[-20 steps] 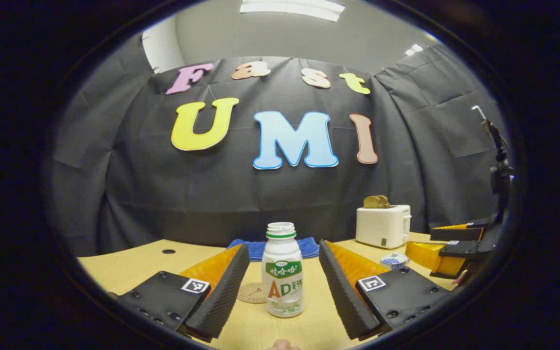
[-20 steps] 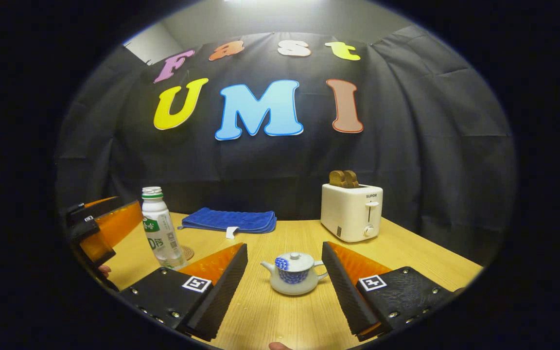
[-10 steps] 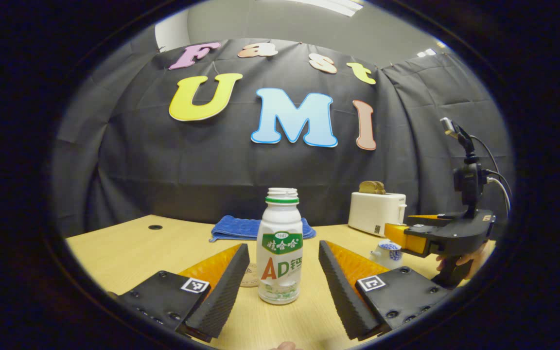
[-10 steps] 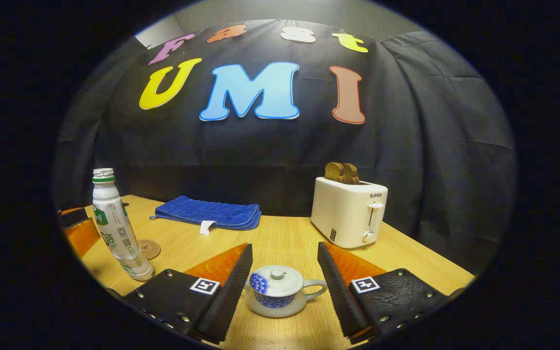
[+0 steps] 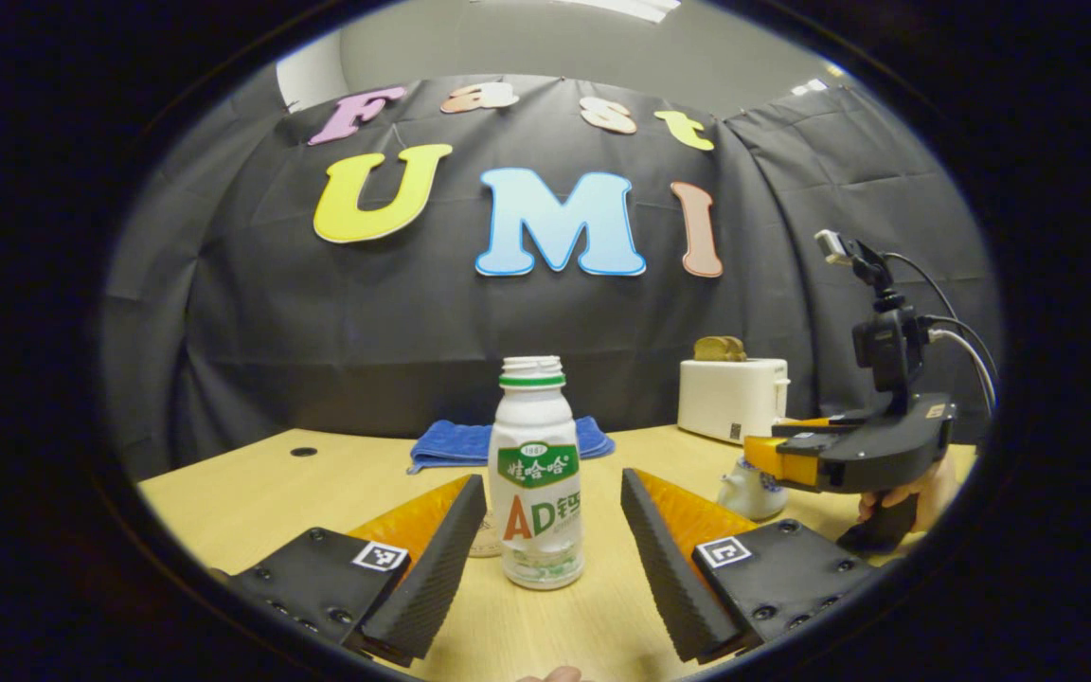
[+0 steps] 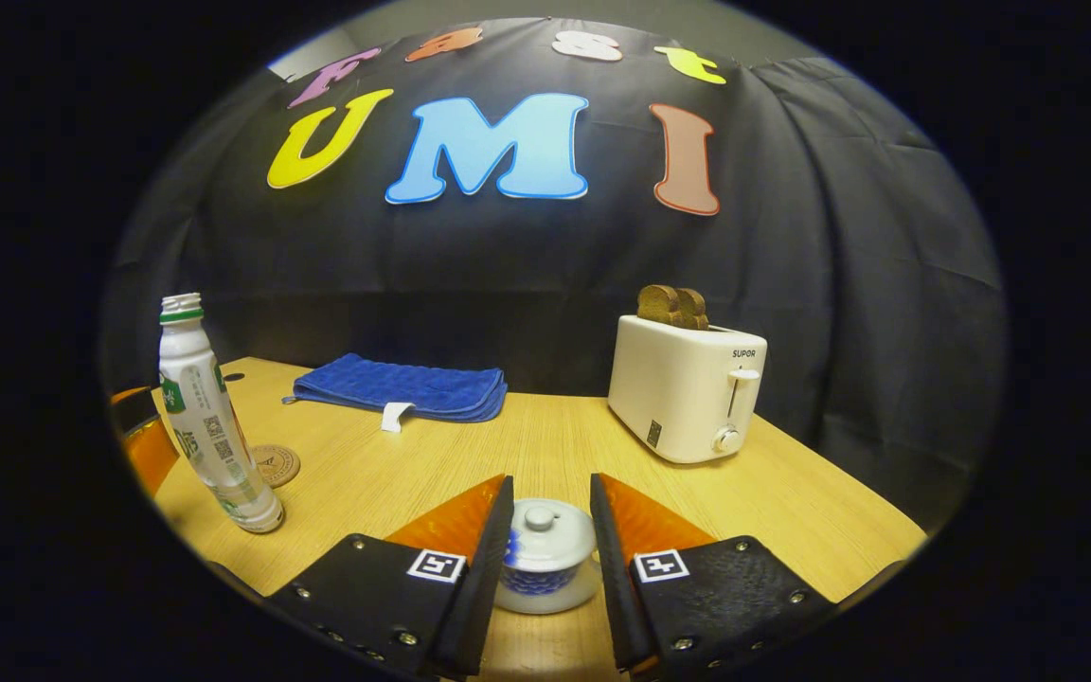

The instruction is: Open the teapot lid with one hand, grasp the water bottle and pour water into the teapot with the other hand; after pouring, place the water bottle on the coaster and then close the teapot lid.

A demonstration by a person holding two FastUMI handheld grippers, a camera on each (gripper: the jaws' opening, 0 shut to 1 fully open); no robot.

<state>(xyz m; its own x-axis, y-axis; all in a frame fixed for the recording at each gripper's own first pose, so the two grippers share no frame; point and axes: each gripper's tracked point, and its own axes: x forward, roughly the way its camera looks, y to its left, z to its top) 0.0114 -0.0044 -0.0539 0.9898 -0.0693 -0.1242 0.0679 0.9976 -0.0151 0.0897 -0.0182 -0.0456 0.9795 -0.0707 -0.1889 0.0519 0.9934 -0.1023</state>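
Right gripper [image 6: 550, 530] narrowed around teapot lid [image 6: 543, 535], contact unclear, set for lifting. Left gripper [image 5: 553, 516] spread wide, straddling upright water bottle [image 5: 534, 488] untouched, ready for pour. Coaster [image 6: 273, 465] just beside bottle on table [image 6: 792, 502].

The left gripper view looks low over the tabletop [image 5: 252, 483] toward the cloth wall, close to the water bottle [image 5: 535, 474] standing between its fingers; the right gripper view sits farther right, also facing the wall, very near the teapot [image 6: 544, 559]; both views share the bottle, the blue towel [image 6: 403, 386], the toaster [image 6: 688, 386] and the tabletop's far edge.
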